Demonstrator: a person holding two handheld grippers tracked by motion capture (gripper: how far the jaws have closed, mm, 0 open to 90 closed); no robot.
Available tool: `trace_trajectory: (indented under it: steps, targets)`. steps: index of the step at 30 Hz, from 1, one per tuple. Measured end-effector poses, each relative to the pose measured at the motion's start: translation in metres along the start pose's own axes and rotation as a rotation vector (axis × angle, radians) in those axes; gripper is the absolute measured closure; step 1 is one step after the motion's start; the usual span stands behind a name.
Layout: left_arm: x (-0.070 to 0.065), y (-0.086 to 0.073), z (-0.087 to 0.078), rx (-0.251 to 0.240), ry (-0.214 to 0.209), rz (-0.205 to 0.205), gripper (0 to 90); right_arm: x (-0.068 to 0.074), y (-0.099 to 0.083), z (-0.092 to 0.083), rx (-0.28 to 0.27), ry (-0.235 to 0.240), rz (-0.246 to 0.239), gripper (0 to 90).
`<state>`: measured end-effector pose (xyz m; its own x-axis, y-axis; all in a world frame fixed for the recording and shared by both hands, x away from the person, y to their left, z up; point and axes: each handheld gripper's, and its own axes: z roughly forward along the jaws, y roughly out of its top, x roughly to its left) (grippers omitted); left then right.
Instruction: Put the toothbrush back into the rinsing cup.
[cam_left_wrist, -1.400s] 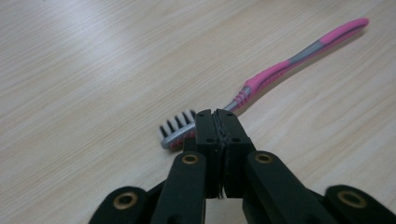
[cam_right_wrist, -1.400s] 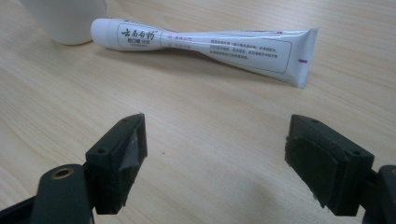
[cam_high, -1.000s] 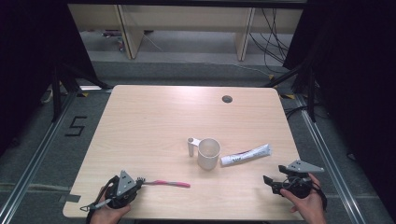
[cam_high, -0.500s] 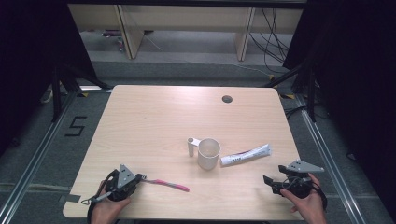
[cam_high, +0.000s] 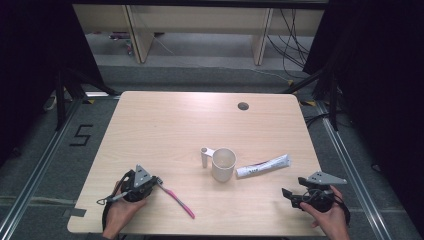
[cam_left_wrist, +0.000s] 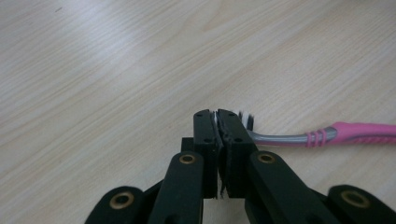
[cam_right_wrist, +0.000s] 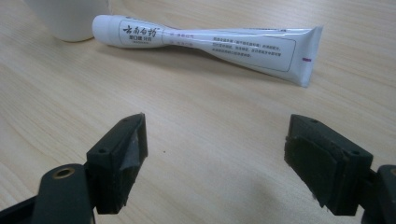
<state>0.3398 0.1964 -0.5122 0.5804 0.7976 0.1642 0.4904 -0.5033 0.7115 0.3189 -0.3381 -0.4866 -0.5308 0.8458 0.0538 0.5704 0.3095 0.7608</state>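
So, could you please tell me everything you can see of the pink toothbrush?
The toothbrush looks plastic: a pink handle with ribbed grip, a grey neck and white bristles. It lies flat on the wooden table, near the front edge, handle pointing away from the left tongs, which are shut on its head end.

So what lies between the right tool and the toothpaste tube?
Only bare table: in the right gripper view, the right tool faces the toothpaste tube across open wood.

Both hands low at the near table edge
Left gripper (cam_high: 156, 181) jaws pinched nearly together; right gripper (cam_high: 286, 193) jaws spread wide, nothing between them
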Motion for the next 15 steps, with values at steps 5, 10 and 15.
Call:
trace_trajectory:
  steps: [5, 10, 15]
  targets:
    - [-0.002, 0.006, 0.008, -0.013, -0.012, 0.008, 85.3, 0.0, 0.0, 0.0, 0.001, -0.001, 0.0, 21.9]
    - [-0.004, 0.015, 0.017, -0.011, -0.03, 0.028, 85.2, 0.0, 0.0, 0.001, 0.005, 0.01, 0.005, 21.9]
    - [-0.008, 0.022, 0.023, -0.019, -0.042, 0.044, 84.9, -0.001, 0.0, 0.0, 0.011, 0.008, 0.001, 21.9]
